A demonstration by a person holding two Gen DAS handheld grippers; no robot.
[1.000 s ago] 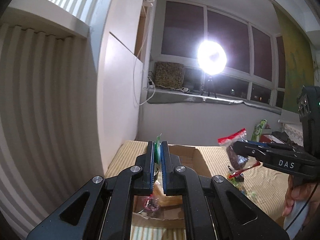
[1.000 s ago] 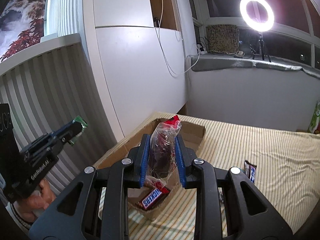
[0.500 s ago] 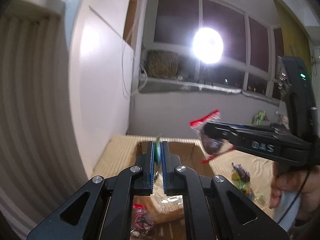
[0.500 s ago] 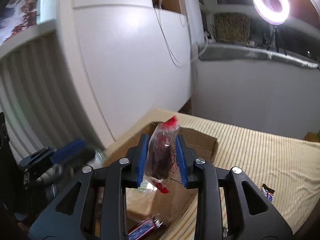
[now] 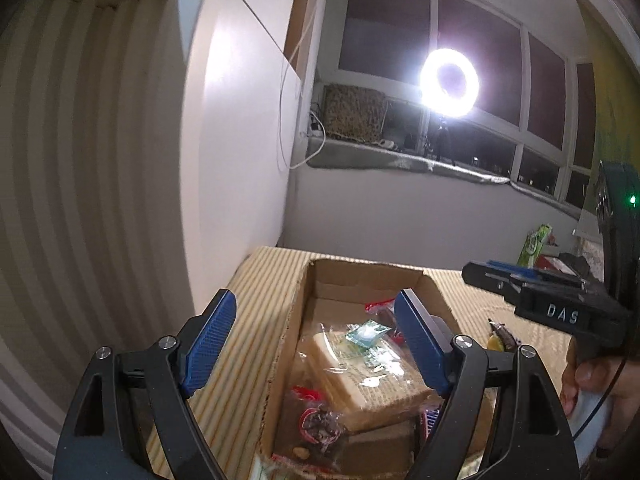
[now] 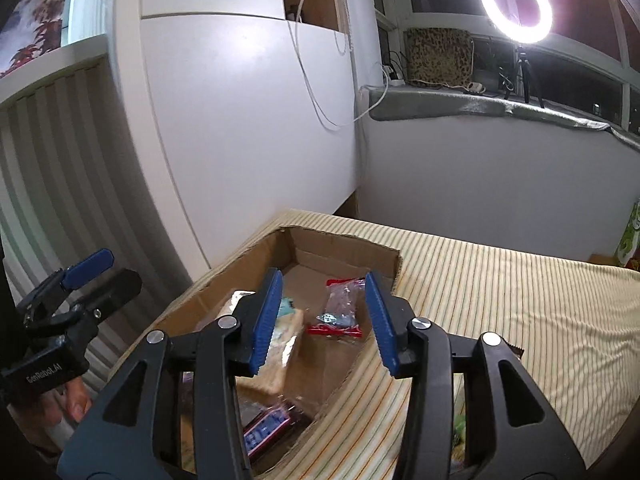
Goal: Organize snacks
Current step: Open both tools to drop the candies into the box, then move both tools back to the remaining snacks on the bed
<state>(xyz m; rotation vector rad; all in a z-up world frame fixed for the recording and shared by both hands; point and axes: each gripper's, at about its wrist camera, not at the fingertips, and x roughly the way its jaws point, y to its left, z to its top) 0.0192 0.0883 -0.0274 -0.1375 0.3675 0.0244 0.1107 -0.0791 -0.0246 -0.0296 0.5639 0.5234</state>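
An open cardboard box (image 5: 304,280) (image 6: 340,240) sits on the striped cloth and holds several snacks. A small green packet (image 5: 367,333) lies on a wrapped tan cake (image 5: 368,376) in the box. A clear packet with red ends (image 6: 338,312) lies on the box floor, partly seen in the left wrist view (image 5: 380,306). My left gripper (image 5: 316,340) is open and empty above the box. My right gripper (image 6: 324,320) is open and empty above the box, also seen from the left wrist view (image 5: 500,276).
A striped cloth (image 6: 500,288) covers the surface. A wrapped snack (image 5: 500,332) lies right of the box. A snack bar (image 6: 268,426) lies in the box's near end. White cabinet wall (image 6: 240,140) stands to the left, a ring light (image 6: 516,4) at the window.
Both grippers moved over the box and opened. The green packet dropped from the left gripper and the red-ended packet from the right, and both now lie inside the box.
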